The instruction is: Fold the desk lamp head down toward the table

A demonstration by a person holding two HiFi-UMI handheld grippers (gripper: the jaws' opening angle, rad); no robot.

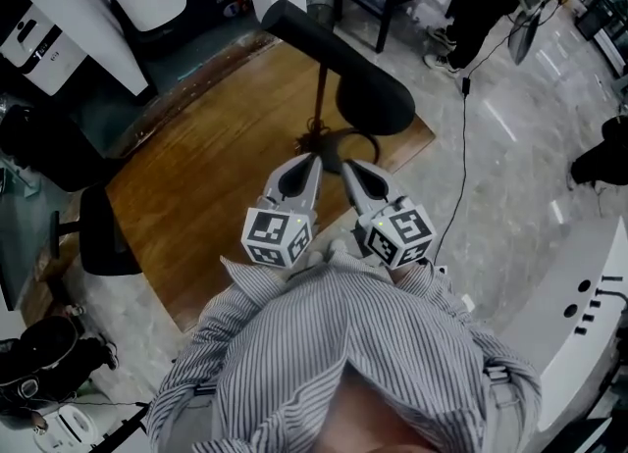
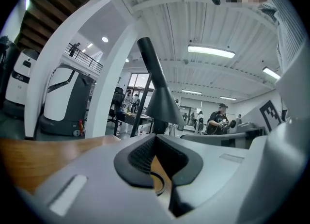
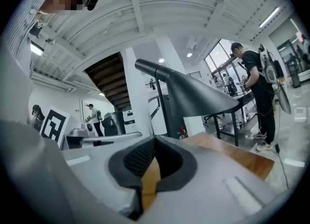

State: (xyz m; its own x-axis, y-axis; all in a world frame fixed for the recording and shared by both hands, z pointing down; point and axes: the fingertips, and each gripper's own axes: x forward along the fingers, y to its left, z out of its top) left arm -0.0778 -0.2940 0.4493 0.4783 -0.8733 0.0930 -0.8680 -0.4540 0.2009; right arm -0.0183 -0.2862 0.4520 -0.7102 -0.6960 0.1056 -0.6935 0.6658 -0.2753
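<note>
The dark fingers (image 2: 139, 156) of the left gripper (image 2: 155, 143) are pressed together, and there is nothing between them. The dark fingers (image 3: 137, 158) of the right gripper (image 3: 154, 145) are pressed together too, and they hold nothing.

In the head view, the left gripper (image 1: 306, 169) and the right gripper (image 1: 353, 172) sit side by side, close to the person's chest. Their tips lean in toward each other. Both point out across the brown wooden counter (image 1: 216, 206).

Just past the tips stands the black desk lamp (image 1: 334, 59). Its long black head (image 3: 193, 94) is up high above the counter, at the top of a thin pole (image 1: 322, 98). The head is tilted. At the foot of the pole there is a dark ring (image 1: 343, 142) lying on the wood, very near the finger tips. I cannot tell if they touch it.

The person wears a shirt with grey and white stripes (image 1: 324, 343). A black chair (image 1: 103, 230) stands at the left edge of the counter. Far off on the shiny floor, another person in black clothes (image 1: 481, 0) stands by a dark table.
</note>
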